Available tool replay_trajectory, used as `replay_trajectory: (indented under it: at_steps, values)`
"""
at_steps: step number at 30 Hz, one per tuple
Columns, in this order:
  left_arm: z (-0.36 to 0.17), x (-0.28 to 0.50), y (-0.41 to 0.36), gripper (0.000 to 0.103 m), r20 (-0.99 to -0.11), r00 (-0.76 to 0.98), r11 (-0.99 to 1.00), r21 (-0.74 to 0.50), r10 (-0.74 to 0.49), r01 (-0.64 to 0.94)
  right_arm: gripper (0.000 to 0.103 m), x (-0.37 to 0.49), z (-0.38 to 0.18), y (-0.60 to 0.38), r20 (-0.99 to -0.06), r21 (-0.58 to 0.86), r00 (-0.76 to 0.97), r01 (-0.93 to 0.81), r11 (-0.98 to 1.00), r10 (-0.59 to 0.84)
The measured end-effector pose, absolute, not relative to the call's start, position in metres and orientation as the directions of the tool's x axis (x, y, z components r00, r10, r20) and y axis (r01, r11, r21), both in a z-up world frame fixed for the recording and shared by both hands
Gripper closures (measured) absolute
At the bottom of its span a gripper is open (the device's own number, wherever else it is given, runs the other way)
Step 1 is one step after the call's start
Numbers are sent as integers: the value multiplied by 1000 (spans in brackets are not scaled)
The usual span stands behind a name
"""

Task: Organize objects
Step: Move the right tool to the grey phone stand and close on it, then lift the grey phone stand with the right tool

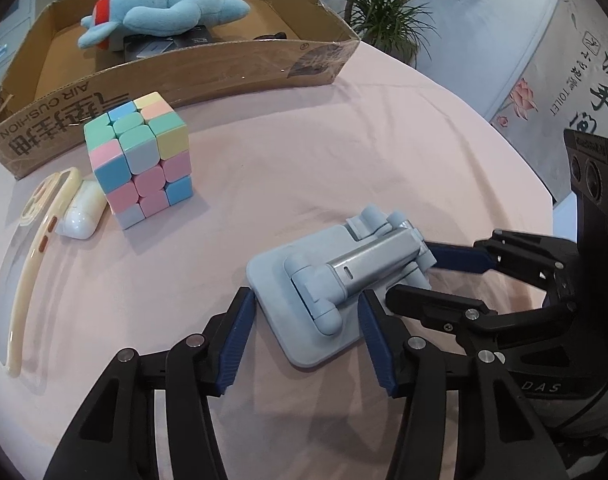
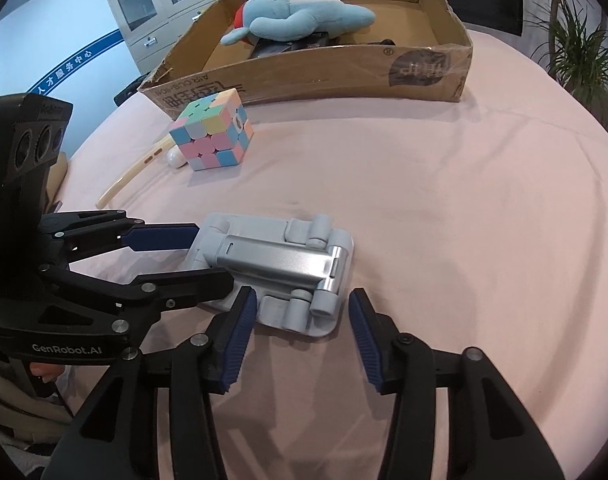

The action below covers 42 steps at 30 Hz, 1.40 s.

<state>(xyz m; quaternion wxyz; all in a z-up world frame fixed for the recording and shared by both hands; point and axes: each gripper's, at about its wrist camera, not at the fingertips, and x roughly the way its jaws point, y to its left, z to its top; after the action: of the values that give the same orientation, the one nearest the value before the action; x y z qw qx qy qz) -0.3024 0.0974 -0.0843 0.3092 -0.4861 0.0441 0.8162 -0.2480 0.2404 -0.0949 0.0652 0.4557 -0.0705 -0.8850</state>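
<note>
A folded light-blue phone stand [image 1: 327,280] lies flat on the pink tablecloth; it also shows in the right wrist view [image 2: 276,268]. My left gripper [image 1: 307,312] is open, its blue pads on either side of the stand's near end. My right gripper [image 2: 302,312] is open around the stand's other end, and shows in the left wrist view [image 1: 415,268]. A pastel cube [image 1: 140,164] [image 2: 212,136], a cream phone case [image 1: 36,248] [image 2: 132,176] and a white earbud case [image 1: 82,212] [image 2: 175,157] lie to the left.
A cardboard box [image 1: 232,68] [image 2: 323,68] stands at the table's far side, holding a blue plush toy [image 1: 160,8] [image 2: 300,12] on dark items. Potted plants [image 1: 383,12] and a cabinet [image 2: 164,4] stand beyond the table's edge.
</note>
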Motion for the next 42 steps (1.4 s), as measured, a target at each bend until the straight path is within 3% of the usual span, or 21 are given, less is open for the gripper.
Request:
replay_trajectory:
  at_steps: [9,20,42]
  values:
    - [-81,-310,108,60,-838,-309,-808,-236,451,-540,63,-253,-92,247,-810,178,-567,10,-984,-152]
    - [-70,-320,128,61,-832,-327,-800,-211,448,-561,64,-256,-80,267,-795,177,-594,-34,-984,-123]
    - [2,-381,156,64,-767,-453,-802,-132,455,-582,64,-314,-10,302,-716,106,-696,-33,-994,-54]
